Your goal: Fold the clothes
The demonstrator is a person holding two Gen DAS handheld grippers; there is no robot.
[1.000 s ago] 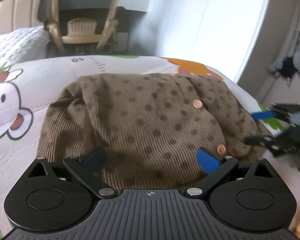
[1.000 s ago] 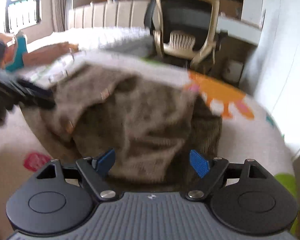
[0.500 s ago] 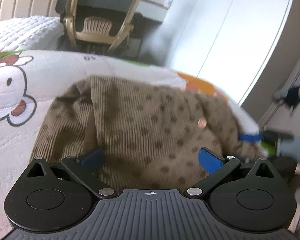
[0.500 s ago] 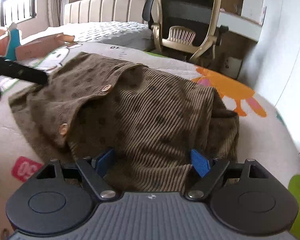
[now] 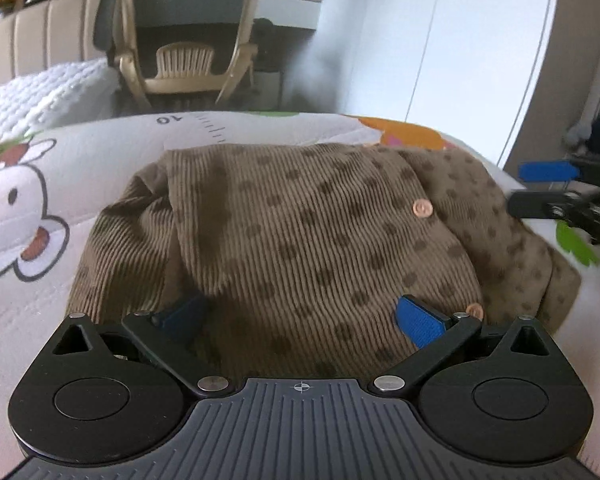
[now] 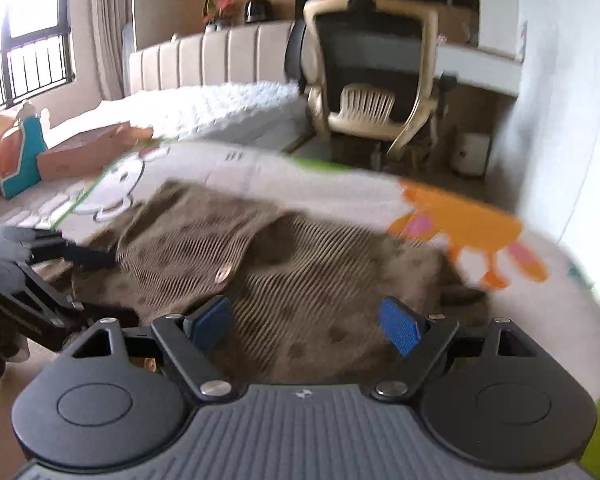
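Bedroom setting: padded headboard, white textured blanket on the bed, beige-framed office chair behind, white wardrobe doors at right in the left wrist view. Your working surface is a white cartoon-print mat with a cow drawing, a ruler mark "10" and an orange animal figure.

Brown corduroy garment, dark dots, copper-coloured buttons, lies bunched and partly folded on the mat. One flap overlaps the rest along the button edge.

Your left tool sits at the garment's near edge, blue pads spread wide, cloth lying between and in front of them, nothing clamped. Right pad clearly visible, left pad in shadow against the cloth.

Your right tool is at the opposite side of the garment, pads also spread wide over the corduroy, gripping nothing. That view is motion-blurred.

Each tool shows in the other's camera: right one at the right edge of the left view, fingers apart, just beside the garment's dotted edge; left one at the left edge of the right view, dark and blurred, against the cloth.

Cardboard box and teal item sit far left on the bed.
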